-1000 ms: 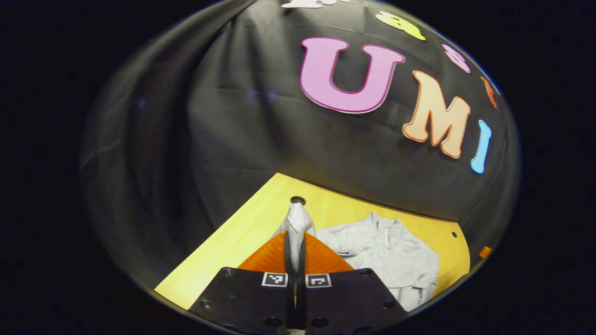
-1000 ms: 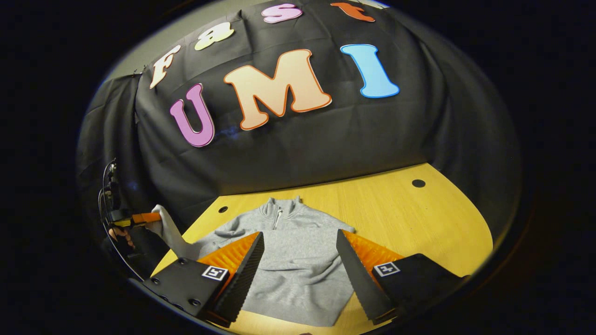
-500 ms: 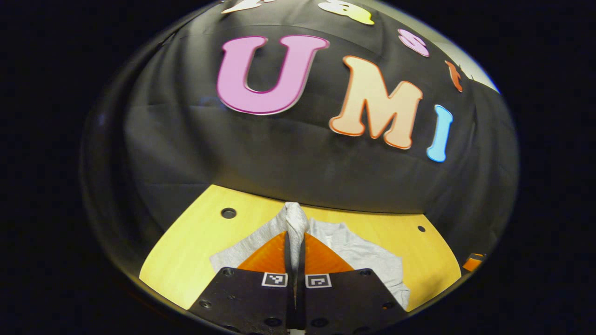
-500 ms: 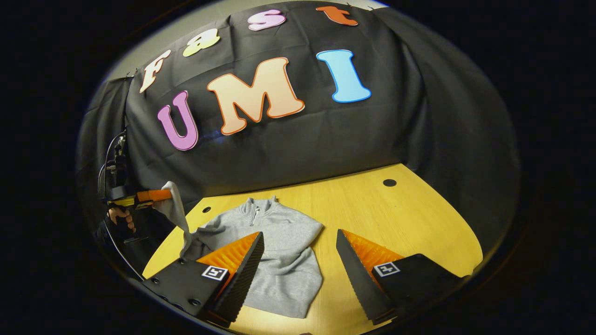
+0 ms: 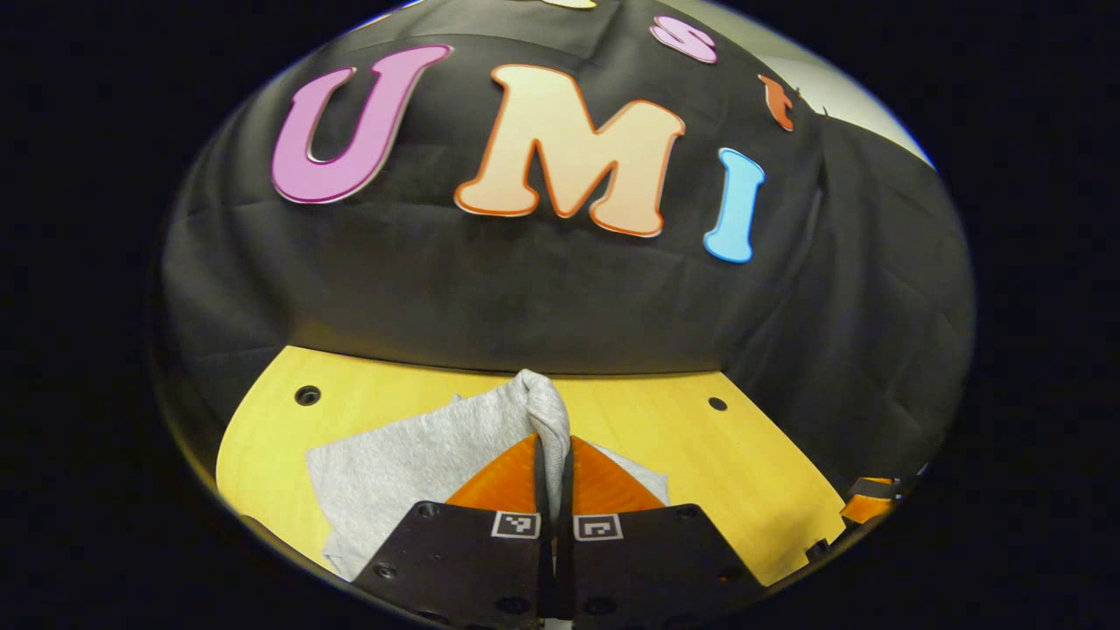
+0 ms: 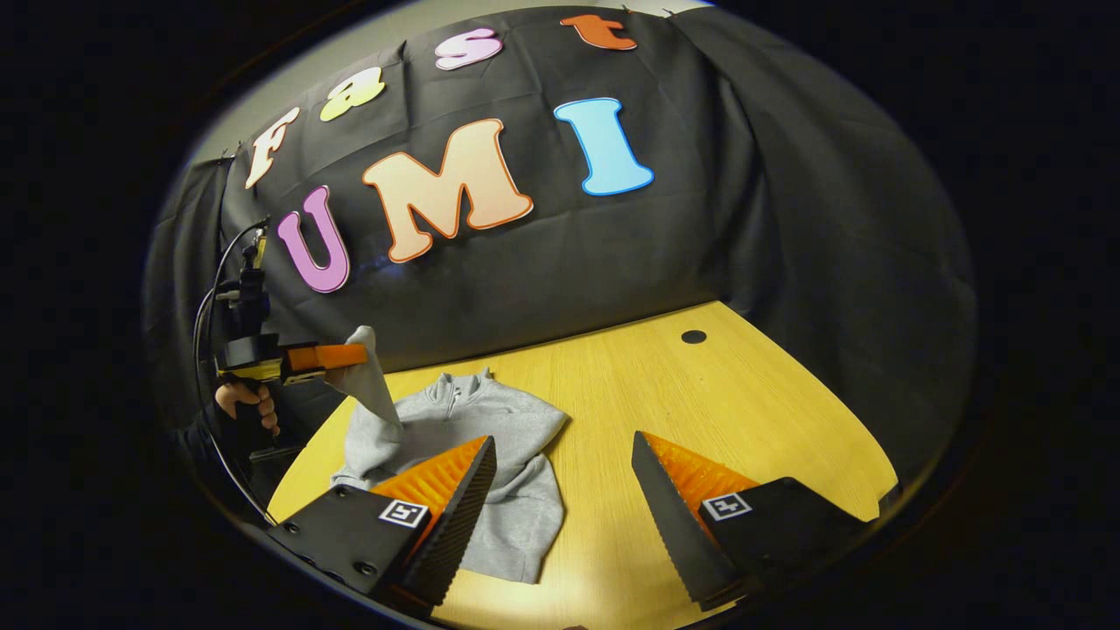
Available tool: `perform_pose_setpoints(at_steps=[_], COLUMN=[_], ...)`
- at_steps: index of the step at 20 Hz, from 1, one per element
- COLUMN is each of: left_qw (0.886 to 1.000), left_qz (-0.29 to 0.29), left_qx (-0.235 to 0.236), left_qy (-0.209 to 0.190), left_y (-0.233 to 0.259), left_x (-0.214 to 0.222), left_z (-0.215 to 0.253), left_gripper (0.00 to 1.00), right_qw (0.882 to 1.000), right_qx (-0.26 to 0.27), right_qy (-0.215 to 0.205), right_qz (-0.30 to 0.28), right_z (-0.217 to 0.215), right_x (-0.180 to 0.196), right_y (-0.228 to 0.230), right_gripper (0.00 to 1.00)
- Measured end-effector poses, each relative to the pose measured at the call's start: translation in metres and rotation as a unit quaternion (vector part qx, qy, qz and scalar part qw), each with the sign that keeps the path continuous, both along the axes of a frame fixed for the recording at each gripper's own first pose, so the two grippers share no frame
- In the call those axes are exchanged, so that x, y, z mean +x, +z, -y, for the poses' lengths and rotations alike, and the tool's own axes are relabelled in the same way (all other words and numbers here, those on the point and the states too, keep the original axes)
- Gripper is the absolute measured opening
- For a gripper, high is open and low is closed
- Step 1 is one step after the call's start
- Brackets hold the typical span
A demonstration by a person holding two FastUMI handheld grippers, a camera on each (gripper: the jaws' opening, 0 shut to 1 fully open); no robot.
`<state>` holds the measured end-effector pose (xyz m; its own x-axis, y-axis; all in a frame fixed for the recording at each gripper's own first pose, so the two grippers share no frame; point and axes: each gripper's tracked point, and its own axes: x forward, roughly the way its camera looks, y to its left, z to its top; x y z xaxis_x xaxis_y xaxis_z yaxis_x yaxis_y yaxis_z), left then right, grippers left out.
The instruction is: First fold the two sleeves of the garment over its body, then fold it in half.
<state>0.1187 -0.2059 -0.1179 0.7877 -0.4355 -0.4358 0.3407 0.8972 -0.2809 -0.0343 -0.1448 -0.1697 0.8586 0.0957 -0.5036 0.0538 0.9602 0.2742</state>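
The soft grey garment (image 6: 490, 455) lies crumpled at the lower left of the smooth yellow table (image 6: 700, 411). The left gripper (image 6: 337, 357) pinches its sleeve (image 6: 367, 385) tight and holds it up. The right gripper (image 6: 560, 499) hangs with fingers wide apart, holding nothing.

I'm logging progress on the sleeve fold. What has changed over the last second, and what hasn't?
The left gripper, shut on the sleeve, has carried it up and in over the grey garment; the sleeve was taken up earlier and has not been let go. The right gripper stays open above the table, holding nothing. The garment's body still lies flat, collar toward the wall.
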Motion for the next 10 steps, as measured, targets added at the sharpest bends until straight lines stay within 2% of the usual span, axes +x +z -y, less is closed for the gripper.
perform_pose_setpoints(at_steps=[5, 9, 10], left_qw=[0.998, 0.993, 0.993], left_qz=[-0.022, -0.058, -0.059], left_qx=[0.029, 0.076, 0.086], left_qy=[-0.054, -0.071, -0.063], left_y=[-0.027, -0.077, -0.084], left_x=[-0.017, -0.033, -0.031], left_z=[0.059, 0.082, 0.082], left_gripper=[0.00, 0.00, 0.00], right_qw=[1.000, 1.000, 1.000], right_qx=[-0.001, 0.009, 0.008], right_qy=[-0.007, -0.008, -0.005], right_qz=[-0.003, -0.011, -0.012], right_z=[0.017, 0.020, 0.017], right_x=[-0.013, -0.021, -0.022], right_y=[-0.003, -0.010, -0.012], right_gripper=[0.98, 0.98, 0.94])
